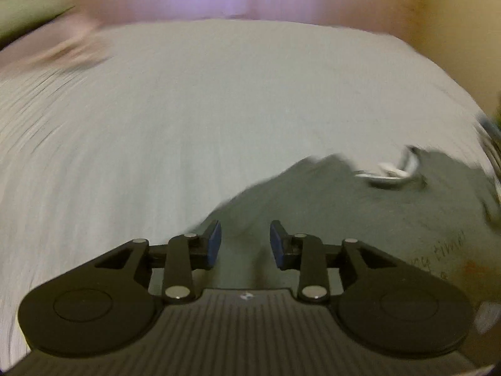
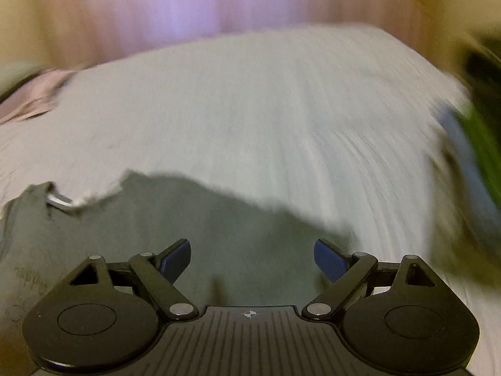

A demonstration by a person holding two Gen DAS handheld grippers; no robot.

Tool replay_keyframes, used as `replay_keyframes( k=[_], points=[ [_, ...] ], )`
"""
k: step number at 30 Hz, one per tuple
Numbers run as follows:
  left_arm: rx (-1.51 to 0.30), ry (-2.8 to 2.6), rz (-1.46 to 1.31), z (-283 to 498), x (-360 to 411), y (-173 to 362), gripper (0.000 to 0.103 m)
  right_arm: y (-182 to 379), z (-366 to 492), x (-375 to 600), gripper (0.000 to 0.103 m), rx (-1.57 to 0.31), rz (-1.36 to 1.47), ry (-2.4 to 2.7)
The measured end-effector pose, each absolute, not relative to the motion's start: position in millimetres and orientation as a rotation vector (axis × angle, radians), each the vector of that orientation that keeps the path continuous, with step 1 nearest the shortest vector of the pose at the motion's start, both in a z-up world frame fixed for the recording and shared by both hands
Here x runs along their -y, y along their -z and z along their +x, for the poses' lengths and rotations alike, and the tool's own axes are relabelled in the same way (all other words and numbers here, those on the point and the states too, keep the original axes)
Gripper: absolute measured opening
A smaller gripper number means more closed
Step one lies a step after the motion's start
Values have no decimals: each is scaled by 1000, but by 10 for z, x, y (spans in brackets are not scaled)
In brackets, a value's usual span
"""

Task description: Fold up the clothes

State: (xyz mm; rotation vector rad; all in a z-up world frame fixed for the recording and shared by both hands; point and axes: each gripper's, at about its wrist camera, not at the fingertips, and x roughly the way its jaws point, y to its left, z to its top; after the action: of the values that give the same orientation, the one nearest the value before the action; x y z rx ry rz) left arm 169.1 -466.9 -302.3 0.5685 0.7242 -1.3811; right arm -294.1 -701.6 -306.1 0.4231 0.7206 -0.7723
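A dark grey-green garment (image 1: 360, 213) lies on a pale bed sheet (image 1: 188, 109), with a white label (image 1: 388, 172) at its collar and faint dark lettering at lower right. My left gripper (image 1: 245, 242) is open over the garment's left edge, nothing between its blue pads (image 1: 214, 244). In the right wrist view the same garment (image 2: 188, 219) fills the lower left, its white label (image 2: 61, 201) at far left. My right gripper (image 2: 252, 261) hangs wide open over the garment's right part, holding nothing. Both views are motion-blurred.
The pale sheet (image 2: 281, 109) stretches far ahead to a pink curtain (image 2: 188, 6) and yellowish walls. A pinkish cloth (image 1: 62, 50) lies at the far left of the bed. Blurred green and blue items (image 2: 479, 144) sit at the bed's right edge.
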Motion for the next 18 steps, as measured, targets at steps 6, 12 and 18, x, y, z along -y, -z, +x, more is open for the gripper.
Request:
replay_keyframes(
  k=[6,12,18],
  points=[
    [-672,1666,733,1465,5475,3154,37,3245,-2259,7594,89,-734,396,542],
    [-806,1719,754,1319,5954,3336,42,3490,-1755,7709,89,-724,476,382],
    [-747,1706,735,1296,5947,3427,1,3676,-1514,7618,6,-783,458,319]
  ],
)
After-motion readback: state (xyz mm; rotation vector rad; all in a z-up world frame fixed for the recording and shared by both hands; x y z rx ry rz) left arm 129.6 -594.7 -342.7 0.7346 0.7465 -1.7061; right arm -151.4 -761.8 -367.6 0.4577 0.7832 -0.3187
